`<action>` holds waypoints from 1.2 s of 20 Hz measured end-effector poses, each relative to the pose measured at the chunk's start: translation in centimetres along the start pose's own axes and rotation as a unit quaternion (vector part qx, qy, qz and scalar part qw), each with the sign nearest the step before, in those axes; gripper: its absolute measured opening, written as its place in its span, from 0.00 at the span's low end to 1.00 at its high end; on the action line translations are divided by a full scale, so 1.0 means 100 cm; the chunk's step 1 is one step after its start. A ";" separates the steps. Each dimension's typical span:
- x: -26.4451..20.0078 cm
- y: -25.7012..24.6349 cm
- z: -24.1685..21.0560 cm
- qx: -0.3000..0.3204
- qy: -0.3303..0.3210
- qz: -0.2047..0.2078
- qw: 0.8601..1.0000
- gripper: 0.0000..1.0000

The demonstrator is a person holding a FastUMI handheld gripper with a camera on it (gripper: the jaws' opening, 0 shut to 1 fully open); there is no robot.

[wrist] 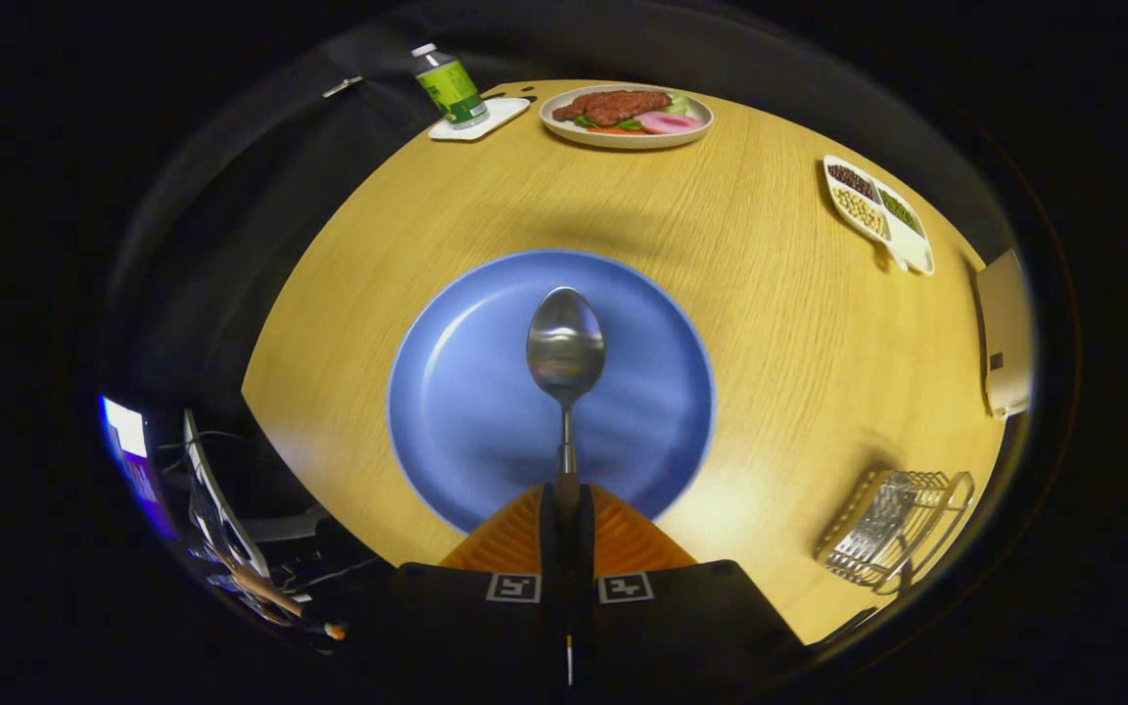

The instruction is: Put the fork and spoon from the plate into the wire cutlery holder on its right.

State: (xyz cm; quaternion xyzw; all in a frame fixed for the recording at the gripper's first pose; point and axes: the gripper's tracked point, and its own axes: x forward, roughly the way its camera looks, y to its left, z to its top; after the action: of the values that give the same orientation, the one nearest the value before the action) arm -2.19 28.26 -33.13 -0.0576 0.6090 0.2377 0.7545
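My gripper (566,504) is shut on the dark handle of a metal spoon (565,348), which sticks straight out ahead of the fingers with its bowl held above the blue plate (466,411). The plate lies on the wooden table right below and ahead of the fingers, and its surface is bare. The wire cutlery holder (892,529) stands on the table to the right of the plate, near the table's front edge; a metal utensil with a slotted head rests inside it.
At the table's far side sit a white plate of food (626,117) and a green-labelled bottle (448,86) on a small white tray. A divided snack dish (877,211) and a pale box (1005,333) lie along the right edge. Cables and equipment sit below the table's left.
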 end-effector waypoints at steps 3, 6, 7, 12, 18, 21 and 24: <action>-0.049 -0.026 -0.007 -0.039 0.000 -0.004 0.999 0.07; -0.092 -0.060 -0.016 -0.054 0.004 -0.019 0.998 0.07; -0.104 -0.070 -0.018 -0.057 0.005 -0.023 0.998 0.07; -0.152 -0.123 -0.030 0.005 0.009 -0.034 0.999 0.06; -0.167 -0.190 -0.083 0.033 0.088 -0.066 0.993 0.07; -0.159 -0.209 -0.106 0.027 0.148 -0.066 0.986 0.07; -0.150 -0.208 -0.115 0.049 0.193 -0.035 0.979 0.07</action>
State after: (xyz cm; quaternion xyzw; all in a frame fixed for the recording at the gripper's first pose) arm -5.73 1.27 -26.09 -0.0868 0.7517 0.1651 0.6325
